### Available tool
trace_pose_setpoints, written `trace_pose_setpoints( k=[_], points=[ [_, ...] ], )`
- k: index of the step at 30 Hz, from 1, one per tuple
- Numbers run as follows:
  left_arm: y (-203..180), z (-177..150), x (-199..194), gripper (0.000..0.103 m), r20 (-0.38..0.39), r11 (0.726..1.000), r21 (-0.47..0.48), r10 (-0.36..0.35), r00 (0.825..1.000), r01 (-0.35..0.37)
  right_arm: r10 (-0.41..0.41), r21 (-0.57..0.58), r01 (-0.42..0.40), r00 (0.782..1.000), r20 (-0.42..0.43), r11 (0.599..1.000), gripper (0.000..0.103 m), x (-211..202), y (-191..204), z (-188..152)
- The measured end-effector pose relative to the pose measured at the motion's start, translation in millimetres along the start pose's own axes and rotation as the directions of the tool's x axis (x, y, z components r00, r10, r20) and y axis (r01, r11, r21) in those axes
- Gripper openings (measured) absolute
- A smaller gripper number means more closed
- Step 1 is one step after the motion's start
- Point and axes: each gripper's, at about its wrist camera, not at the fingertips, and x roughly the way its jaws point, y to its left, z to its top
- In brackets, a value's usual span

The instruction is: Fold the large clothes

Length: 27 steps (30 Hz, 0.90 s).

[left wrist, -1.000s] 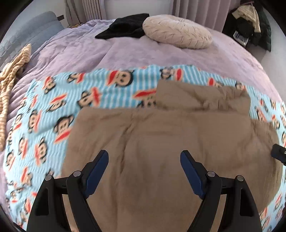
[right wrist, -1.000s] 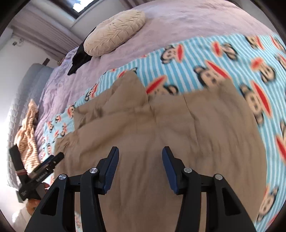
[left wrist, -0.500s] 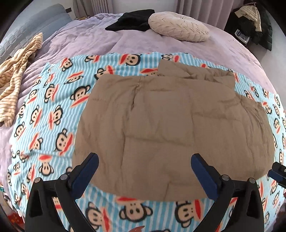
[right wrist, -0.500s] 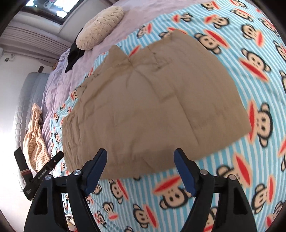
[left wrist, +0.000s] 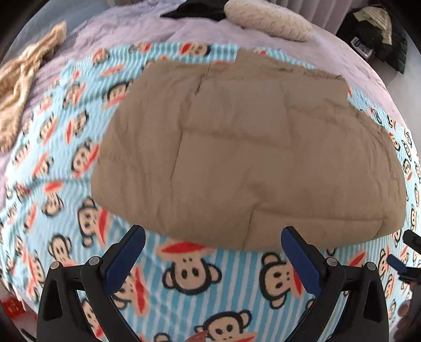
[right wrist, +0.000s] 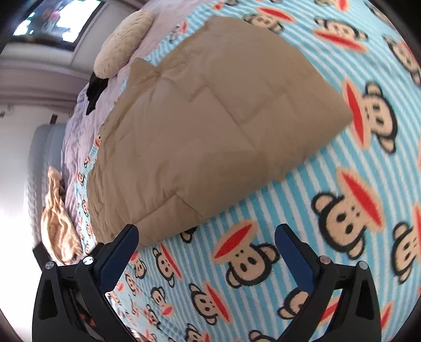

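Now between folds: tan quilted garment [left wrist: 244, 147] lies folded flat on monkey blanket [left wrist: 189, 278] on the bed. Left gripper [left wrist: 210, 252] jaws wide, empty; right gripper [right wrist: 205, 247] jaws opening, empty. Next likely regrasp near edge.

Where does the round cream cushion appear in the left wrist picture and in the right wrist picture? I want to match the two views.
Left wrist view: the round cream cushion lies at the top edge, right of centre, on the purple bedspread beyond the tan folded garment.
Right wrist view: the cushion sits upper left, beyond the garment's far corner.
Shared landmark: the black cloth that lies right beside the cushion.
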Motion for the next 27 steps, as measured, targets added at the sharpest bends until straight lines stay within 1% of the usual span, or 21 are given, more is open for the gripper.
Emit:
trace_pose_setpoints(
  k=[2, 6, 8, 9, 11, 12, 14, 16, 17, 18, 21, 25, 27],
  points=[
    [9.3, -6.3, 6.2, 0.103, -0.023, 0.999, -0.037, -0.025, 0.999, 0.024, 0.019, 0.036, -0.019, 1.0, -0.001, 0.999, 0.103, 6.3, -6.7, -3.4],
    [29.8, -12.4, 12.9, 0.103, -0.026, 0.993, -0.111, -0.046, 0.999, 0.043, 0.059, 0.096, -0.06, 0.998, 0.005, 0.994, 0.103, 19.5, -15.5, -5.4],
    [45.4, -14.0, 17.1, 0.103, -0.026, 0.981, -0.176, -0.087, 0.996, 0.081, 0.087, 0.122, -0.086, 0.996, -0.008, 0.989, 0.103, 25.2, -17.5, -4.3],
    [53.2, -14.4, 20.1, 0.103, -0.027, 0.97, -0.211, -0.127, 0.992, 0.118, 0.105, 0.133, -0.102, 0.994, -0.015, 0.986, 0.103, 27.6, -18.1, -3.5],
    [66.8, -15.2, 25.9, 0.103, -0.016, 0.934, -0.276, -0.241, 0.971, 0.227, 0.138, 0.152, -0.134, 0.99, -0.018, 0.979, 0.103, 31.4, -20.4, 0.5],
    [73.8, -15.8, 28.2, 0.103, 0.002, 0.91, -0.31, -0.291, 0.957, 0.277, 0.156, 0.162, -0.151, 0.988, -0.014, 0.975, 0.103, 32.2, -22.4, 2.0],
    [83.7, -16.4, 32.3, 0.103, 0.037, 0.87, -0.351, -0.358, 0.933, 0.347, 0.202, 0.192, -0.199, 0.979, 0.006, 0.961, 0.103, 34.7, -28.5, 5.6],
    [89.6, -16.0, 36.9, 0.103, 0.062, 0.847, -0.369, -0.389, 0.919, 0.383, 0.242, 0.215, -0.241, 0.97, 0.025, 0.946, 0.103, 37.6, -34.8, 8.6],
    [91.4, -15.2, 39.9, 0.103, 0.073, 0.84, -0.372, -0.397, 0.915, 0.394, 0.264, 0.226, -0.265, 0.964, 0.035, 0.937, 0.103, 39.5, -37.9, 10.1],
    [92.2, -13.8, 42.9, 0.103, 0.081, 0.838, -0.372, -0.401, 0.913, 0.401, 0.282, 0.235, -0.284, 0.958, 0.043, 0.93, 0.103, 41.7, -40.2, 11.4],
    [93.6, -5.0, 52.0, 0.103, 0.099, 0.842, -0.36, -0.395, 0.913, 0.403, 0.319, 0.246, -0.323, 0.946, 0.056, 0.914, 0.103, 48.9, -45.4, 14.7],
    [91.5, 6.0, 67.7, 0.103, 0.098, 0.85, -0.341, -0.393, 0.914, 0.401, 0.346, 0.229, -0.353, 0.936, 0.07, 0.907, 0.103, 57.2, -43.6, 18.2],
    [91.0, 11.1, 77.2, 0.103, 0.097, 0.847, -0.348, -0.393, 0.915, 0.401, 0.359, 0.225, -0.367, 0.93, 0.076, 0.903, 0.103, 61.3, -41.4, 22.7]
  ],
)
